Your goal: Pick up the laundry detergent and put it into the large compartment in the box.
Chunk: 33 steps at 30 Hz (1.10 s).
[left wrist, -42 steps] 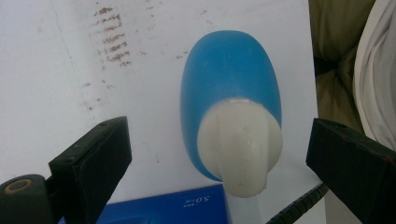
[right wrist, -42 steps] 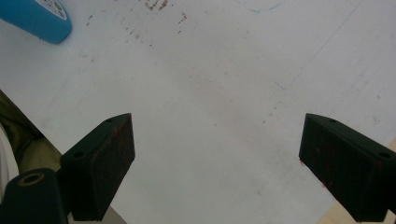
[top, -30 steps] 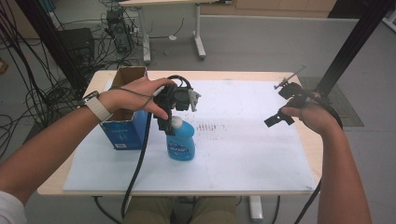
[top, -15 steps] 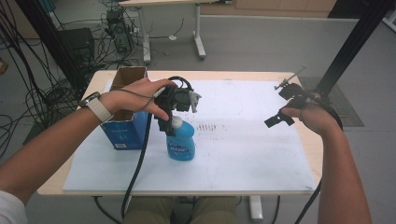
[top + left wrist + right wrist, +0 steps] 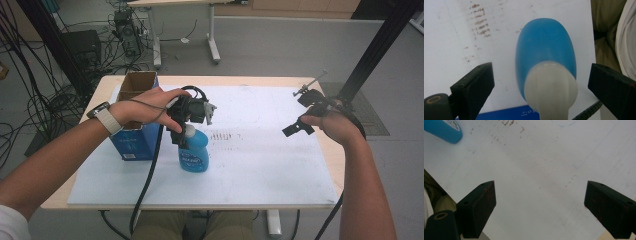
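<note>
A blue bottle [image 5: 194,152] with a white cap stands upright on the white sheet [image 5: 250,165], just right of a blue open-topped carton [image 5: 134,135]. My left gripper [image 5: 184,131] hovers directly over the cap [image 5: 550,87], jaws open and spread on either side of it without touching. In the left gripper view the bottle's blue body [image 5: 545,47] sits below the cap. My right gripper [image 5: 300,112] is held open above the sheet's right side, nothing between its jaws. The right gripper view catches the bottle's base [image 5: 442,130] at top left.
The carton's brown open top [image 5: 140,82] is at the back left of the table. Rusty brown marks [image 5: 225,135] stain the sheet's middle. A black cable [image 5: 147,175] hangs from the left gripper over the front edge. A black post [image 5: 375,50] rises right of the table.
</note>
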Each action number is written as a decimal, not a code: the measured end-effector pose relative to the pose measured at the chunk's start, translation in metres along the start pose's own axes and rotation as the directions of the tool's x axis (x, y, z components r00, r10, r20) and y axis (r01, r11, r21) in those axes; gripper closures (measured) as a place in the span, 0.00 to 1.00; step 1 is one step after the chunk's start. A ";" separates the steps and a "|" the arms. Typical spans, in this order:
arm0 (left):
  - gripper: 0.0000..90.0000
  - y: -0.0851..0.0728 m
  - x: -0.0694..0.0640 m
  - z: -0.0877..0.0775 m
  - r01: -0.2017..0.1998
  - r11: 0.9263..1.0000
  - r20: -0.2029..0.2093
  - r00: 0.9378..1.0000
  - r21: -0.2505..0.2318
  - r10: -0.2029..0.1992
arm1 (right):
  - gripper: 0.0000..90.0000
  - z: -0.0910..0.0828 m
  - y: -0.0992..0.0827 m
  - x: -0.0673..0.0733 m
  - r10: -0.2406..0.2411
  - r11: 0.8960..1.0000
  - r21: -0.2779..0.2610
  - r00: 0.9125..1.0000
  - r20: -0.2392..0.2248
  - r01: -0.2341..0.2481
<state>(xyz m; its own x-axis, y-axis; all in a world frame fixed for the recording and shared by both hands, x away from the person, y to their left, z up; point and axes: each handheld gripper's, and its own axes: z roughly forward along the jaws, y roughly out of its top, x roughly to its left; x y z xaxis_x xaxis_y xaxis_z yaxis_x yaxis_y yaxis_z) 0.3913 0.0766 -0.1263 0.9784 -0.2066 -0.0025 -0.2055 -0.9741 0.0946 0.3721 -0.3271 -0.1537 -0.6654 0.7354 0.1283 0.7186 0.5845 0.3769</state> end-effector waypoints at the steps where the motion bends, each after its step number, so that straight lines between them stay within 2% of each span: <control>1: 0.08 0.000 0.000 0.001 0.000 1.000 0.000 1.000 0.000 0.000 | 0.12 0.000 0.000 0.000 0.002 1.000 0.000 1.000 0.000 -0.002; 33: 0.09 0.011 -0.008 0.028 0.000 0.999 -0.029 1.000 0.039 0.001 | 0.12 0.002 -0.004 0.000 -0.002 1.000 -0.006 1.000 -0.004 0.002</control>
<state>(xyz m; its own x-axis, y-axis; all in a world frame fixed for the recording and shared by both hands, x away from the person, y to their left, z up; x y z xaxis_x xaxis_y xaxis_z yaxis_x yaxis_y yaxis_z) 0.3809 0.0652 -0.1529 0.9784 -0.2049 0.0270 -0.2062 -0.9769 0.0562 0.3700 -0.3286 -0.1570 -0.6678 0.7327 0.1308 0.7159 0.5842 0.3823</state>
